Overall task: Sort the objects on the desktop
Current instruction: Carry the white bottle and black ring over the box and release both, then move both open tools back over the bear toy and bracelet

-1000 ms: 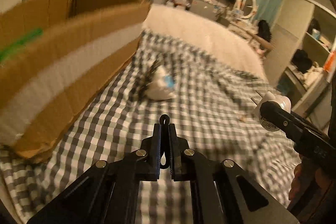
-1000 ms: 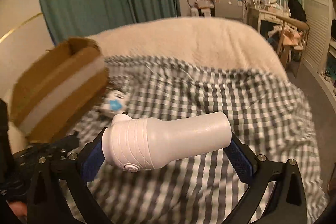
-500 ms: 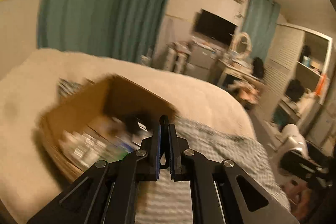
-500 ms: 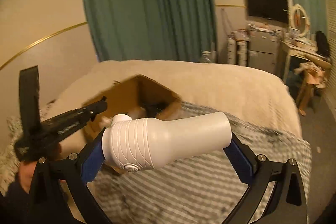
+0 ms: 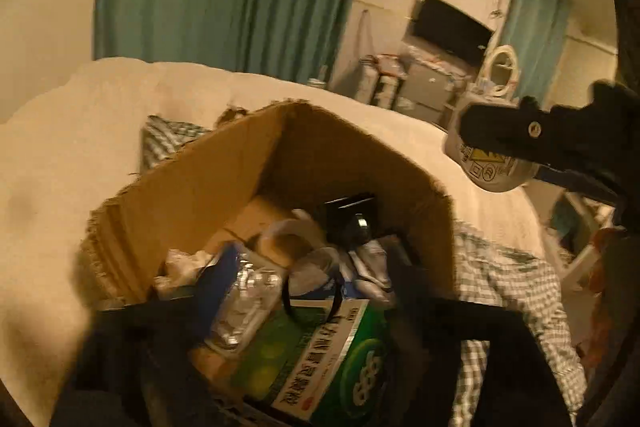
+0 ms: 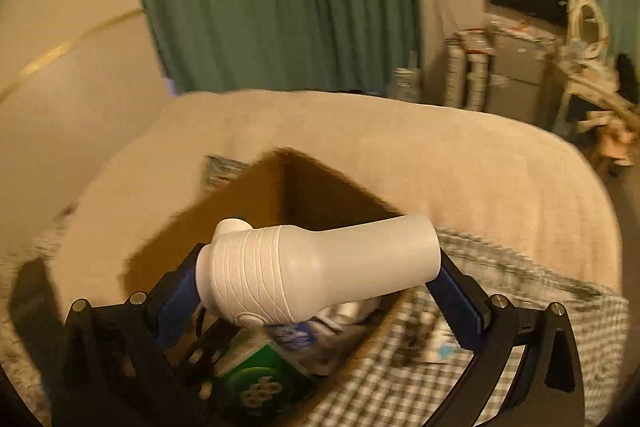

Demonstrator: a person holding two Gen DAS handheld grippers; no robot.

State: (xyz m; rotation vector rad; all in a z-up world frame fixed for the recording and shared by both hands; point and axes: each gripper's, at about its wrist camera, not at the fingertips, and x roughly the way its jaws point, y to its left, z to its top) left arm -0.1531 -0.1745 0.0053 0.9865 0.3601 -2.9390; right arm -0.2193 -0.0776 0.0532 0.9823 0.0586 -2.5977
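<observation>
An open cardboard box [image 5: 224, 179] stands on the bed, holding a green carton [image 5: 332, 355], a blister pack [image 5: 244, 303], a tape roll [image 5: 280, 239] and a black item [image 5: 352, 219]. My left gripper [image 5: 310, 279] hovers over it, blurred, with its fingers spread apart. A thin black loop [image 5: 286, 301] sits free between them above the contents. My right gripper [image 6: 318, 303] is shut on a white bottle [image 6: 316, 267], held sideways over the box's near rim [image 6: 248, 211]. The bottle's labelled end [image 5: 488, 167] shows at upper right in the left wrist view.
A cream blanket [image 6: 440, 163] covers the bed behind the box, and a checked sheet [image 6: 520, 291] lies to the right. A small white and blue packet [image 6: 440, 347] rests on that sheet. Green curtains, a TV and cluttered furniture stand far behind.
Both grippers have swung from the checked sheet to above the open box. The left gripper's fingers, shut on the black loop before, have spread apart. The right gripper still holds the white bottle.
</observation>
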